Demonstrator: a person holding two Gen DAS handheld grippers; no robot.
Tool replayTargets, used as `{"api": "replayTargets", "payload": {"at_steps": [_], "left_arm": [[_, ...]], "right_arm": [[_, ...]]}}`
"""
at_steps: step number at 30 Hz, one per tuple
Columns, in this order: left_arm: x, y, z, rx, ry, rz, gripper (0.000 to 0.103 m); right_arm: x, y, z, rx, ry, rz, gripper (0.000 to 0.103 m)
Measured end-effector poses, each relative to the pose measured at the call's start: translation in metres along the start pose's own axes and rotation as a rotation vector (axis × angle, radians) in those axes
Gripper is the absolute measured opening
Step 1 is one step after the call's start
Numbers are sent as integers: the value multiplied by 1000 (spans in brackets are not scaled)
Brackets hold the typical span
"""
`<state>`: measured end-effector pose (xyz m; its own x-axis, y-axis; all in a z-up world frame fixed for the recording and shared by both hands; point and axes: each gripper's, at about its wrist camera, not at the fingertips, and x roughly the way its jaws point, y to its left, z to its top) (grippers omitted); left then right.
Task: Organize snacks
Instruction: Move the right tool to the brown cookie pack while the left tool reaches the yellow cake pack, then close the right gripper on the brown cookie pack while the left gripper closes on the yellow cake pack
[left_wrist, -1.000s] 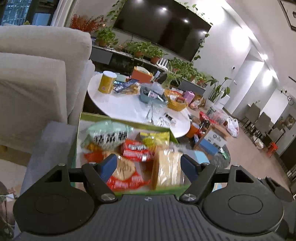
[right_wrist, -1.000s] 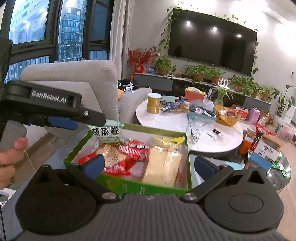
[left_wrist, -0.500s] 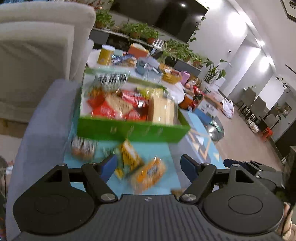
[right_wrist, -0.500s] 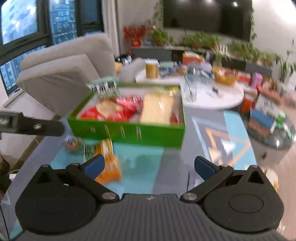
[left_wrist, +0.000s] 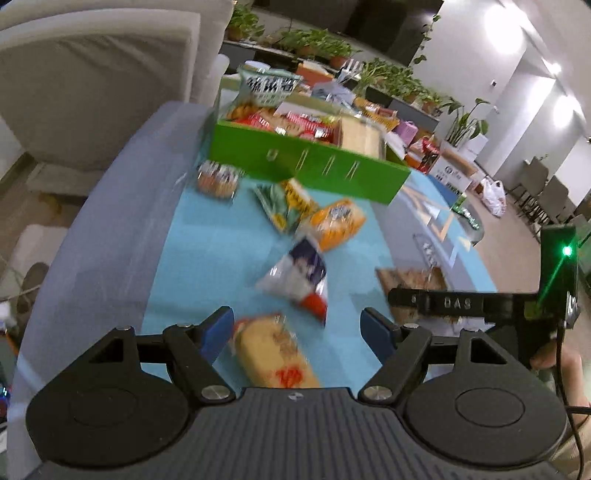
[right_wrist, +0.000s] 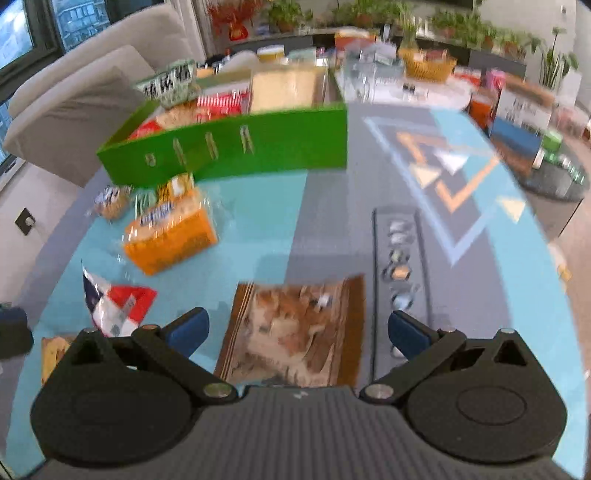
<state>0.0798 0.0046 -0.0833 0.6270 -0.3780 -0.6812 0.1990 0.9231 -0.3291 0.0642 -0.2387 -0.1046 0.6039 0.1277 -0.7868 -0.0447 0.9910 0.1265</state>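
- The snacks lie on a rug (right_wrist: 258, 206) of light blue and grey panels with an orange and white triangle pattern at 1 o'clock in the right wrist view; behind it stand a beige sofa (left_wrist: 92, 74), a round white bench (right_wrist: 424, 92) crowded with small things, and a row of potted plants (left_wrist: 317, 44) along the far wall.
- One green box (left_wrist: 306, 162) stands at 12 o'clock in the left wrist view, already filled with packets; a green and white bag (left_wrist: 267, 86) sticks up from its far left corner.
- Loose on the rug, left to right: one small round-looking packet (left_wrist: 218, 179), one green and yellow packet (left_wrist: 284, 203), one orange packet (left_wrist: 338, 221), one white, blue and red packet (left_wrist: 299, 275), one yellow bread-like packet (left_wrist: 275, 350), one brown packet (right_wrist: 295, 328).
- One dark power strip (right_wrist: 400, 266) lies just right of the brown packet.
- The left claw (left_wrist: 297, 332) is spread wide and empty, above the yellow bread-like packet.
- The right claw (right_wrist: 297, 332) is likewise spread and empty, above the brown packet.
- Motion blur smears all labels; the yellow packet's near end is cut off by the left claw's body.
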Motion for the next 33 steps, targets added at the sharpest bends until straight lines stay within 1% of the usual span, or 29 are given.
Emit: {"api": "replayTargets", "payload": {"at_steps": [1, 2, 5, 7, 9, 13, 14, 16, 19, 20, 21, 22, 23, 24, 27, 28, 29, 31, 33], "left_arm": [[0, 0, -4, -1, 2, 9, 73], [0, -1, -8, -1, 4, 14, 73], [3, -2, -14, -7, 15, 38, 73], [5, -3, -18, -19, 23, 55, 73], [7, -5, -25, -28, 24, 76, 73], [16, -11, -34, -17, 51, 112, 73], [17, -13, -35, -7, 33, 124, 73], [20, -16, -34, -3, 29, 138, 73], [26, -21, -32, 16, 16, 183, 72], [28, -24, -32, 34, 16, 193, 70], [30, -30, -32, 82, 24, 212, 55], [31, -35, -33, 126, 23, 233, 45], [31, -37, -34, 140, 21, 234, 41], [30, -36, -35, 133, 18, 225, 37], [26, -31, -35, 103, 18, 197, 36], [25, -31, -35, 97, 15, 201, 36], [24, -31, -35, 107, 2, 215, 36], [22, -34, -34, 124, -16, 225, 36], [19, -32, -32, 111, -12, 190, 36]], "right_arm": [[3, 0, -3, 9, 17, 6, 85], [2, 3, -6, -9, -11, -11, 85], [6, 13, -13, -63, -24, -63, 85], [7, 17, -19, -69, -56, -92, 85], [2, 18, -23, -63, -92, -96, 85], [-4, 21, -28, -65, -126, -98, 82], [-5, 22, -29, -63, -135, -100, 81], [-7, 23, -33, -64, -149, -103, 81], [-9, 25, -37, -59, -157, -101, 81], [-11, 25, -38, -57, -160, -100, 81], [-11, 25, -39, -54, -161, -98, 81], [-12, 24, -40, -51, -163, -95, 81], [-14, 24, -42, -45, -165, -90, 81], [-15, 23, -42, -38, -167, -85, 81], [-17, 19, -43, -12, -174, -73, 79], [-19, 18, -43, -9, -185, -69, 70], [-22, 20, -43, -16, -197, -68, 67], [-25, 25, -42, -46, -201, -87, 67], [-25, 26, -41, -53, -195, -79, 66]]}}
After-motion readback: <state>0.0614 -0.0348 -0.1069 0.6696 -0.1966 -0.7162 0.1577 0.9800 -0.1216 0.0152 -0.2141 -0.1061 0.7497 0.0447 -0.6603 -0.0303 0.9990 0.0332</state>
